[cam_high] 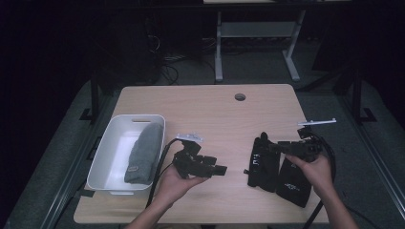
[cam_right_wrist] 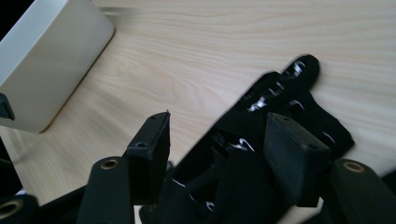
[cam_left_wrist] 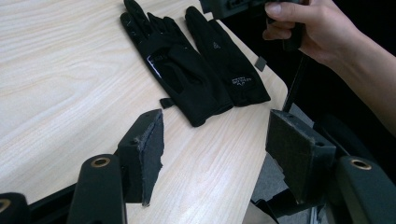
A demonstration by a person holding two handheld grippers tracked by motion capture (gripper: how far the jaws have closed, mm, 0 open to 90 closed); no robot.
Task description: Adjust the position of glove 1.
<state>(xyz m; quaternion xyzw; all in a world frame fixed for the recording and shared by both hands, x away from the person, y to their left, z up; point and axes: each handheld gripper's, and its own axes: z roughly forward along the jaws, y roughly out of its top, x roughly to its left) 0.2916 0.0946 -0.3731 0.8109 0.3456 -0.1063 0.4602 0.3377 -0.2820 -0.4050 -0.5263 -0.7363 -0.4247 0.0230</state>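
I see the bench (cam_high: pixel 205 109) first, a pale wood-grain top with a round cable hole near its far edge. On its left side sits a white tub (cam_high: pixel 111 143), rectangular with rounded corners, and a grey folded cloth (cam_high: pixel 144 152) lies lengthwise inside it against the right wall.

On the right side of the bench lie two black gloves side by side, touching along their length. The inner glove (cam_high: pixel 261 162) lies flat with its fingers pointing away from me; the outer glove (cam_high: pixel 293 183) sits just to its right, close to the bench's right edge, with small pale lettering near the cuff. In the left gripper view I can see both laid out, the inner one (cam_left_wrist: pixel 180 70) slightly overlapping the outer one (cam_left_wrist: pixel 229 60).

My right gripper (cam_high: pixel 267 145) hovers over the inner glove, pointing left across it. In the right gripper view its jaws stand spread, with the glove's glossy fingers (cam_right_wrist: pixel 280 93) showing between and beyond them; I cannot tell whether the pads touch the fabric, and nothing is pinched.

My left gripper (cam_high: pixel 220 169) is held over bare bench between the tub and the gloves, pointing right toward them. Its jaws are spread with only wood between them, holding nothing.
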